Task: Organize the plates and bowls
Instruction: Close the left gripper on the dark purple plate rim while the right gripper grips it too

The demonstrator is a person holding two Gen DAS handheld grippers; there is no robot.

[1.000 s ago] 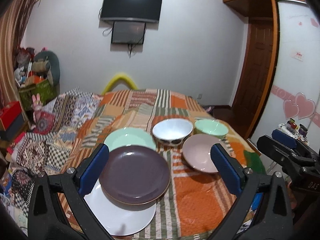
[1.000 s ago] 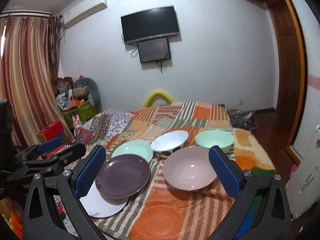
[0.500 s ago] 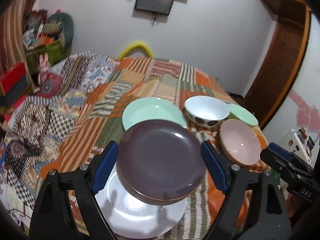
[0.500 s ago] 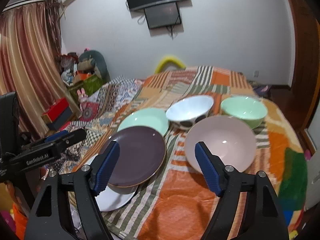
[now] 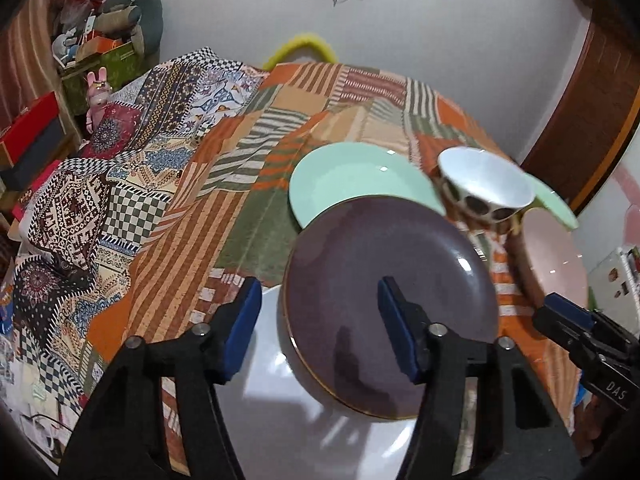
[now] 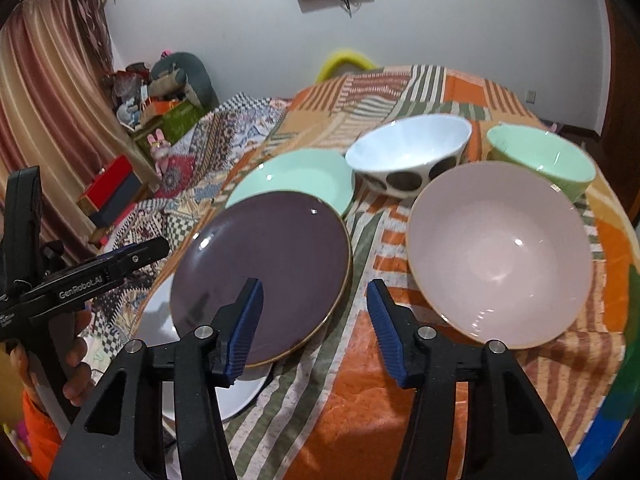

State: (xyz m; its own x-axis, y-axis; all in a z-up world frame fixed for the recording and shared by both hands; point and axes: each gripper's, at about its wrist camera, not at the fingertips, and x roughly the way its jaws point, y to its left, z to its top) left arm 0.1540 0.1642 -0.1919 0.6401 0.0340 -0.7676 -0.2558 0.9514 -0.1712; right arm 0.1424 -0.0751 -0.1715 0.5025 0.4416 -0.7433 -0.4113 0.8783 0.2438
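We find the purple plate (image 5: 390, 304) lying partly on the white plate (image 5: 280, 408) at the bed's near edge. Left gripper (image 5: 316, 330) and right gripper (image 6: 314, 330) are closing, fingers empty. Risk: a shallow pinch tips the plate off the soft bedspread (image 6: 360, 408).

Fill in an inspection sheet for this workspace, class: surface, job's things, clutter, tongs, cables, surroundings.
Surface: bed under striped orange cover.
Job's things: purple plate overlapping white plate; mint plate behind; spotted bowl, green bowl, pink bowl to the right.
Clutter: nothing seen among the dishes.
Tongs: left tongs closing, empty, over purple plate's edge; right tongs closing, empty.
Cables: cords hanging below screen.
Surroundings: curtain, boxes, toy pile.
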